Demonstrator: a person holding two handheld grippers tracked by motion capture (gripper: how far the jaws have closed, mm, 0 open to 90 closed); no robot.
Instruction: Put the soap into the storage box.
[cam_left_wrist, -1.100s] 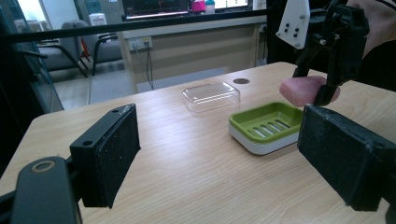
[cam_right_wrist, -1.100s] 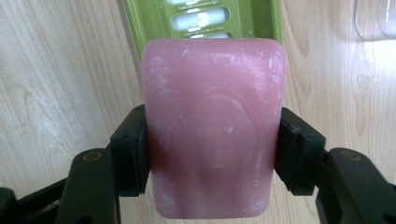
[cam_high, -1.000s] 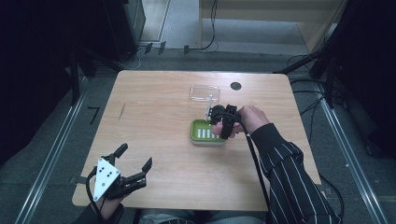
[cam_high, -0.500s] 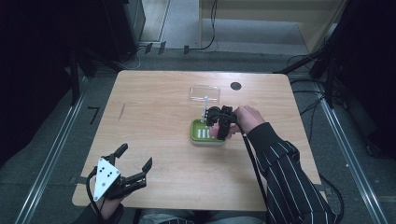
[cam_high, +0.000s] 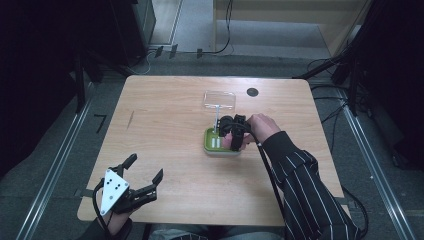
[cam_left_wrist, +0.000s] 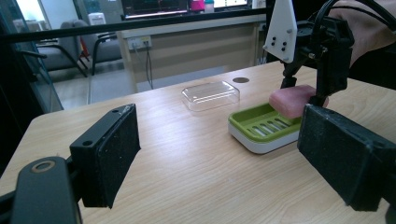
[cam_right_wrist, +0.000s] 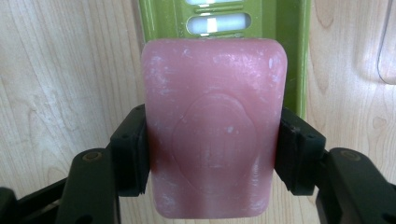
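Little has moved since the earlier frames: right gripper (cam_high: 231, 136) only edged slightly left over the dish (cam_high: 213, 145) at frame centre.

Its jaws clamp the pink soap (cam_right_wrist: 212, 126) by the sides, just above the green dish's slots. Lowering level, centred on the slats, then releasing seems best. Left gripper (cam_high: 142, 176) rests wide and empty at lower left. Clear lid (cam_high: 219, 100) lies behind the dish.
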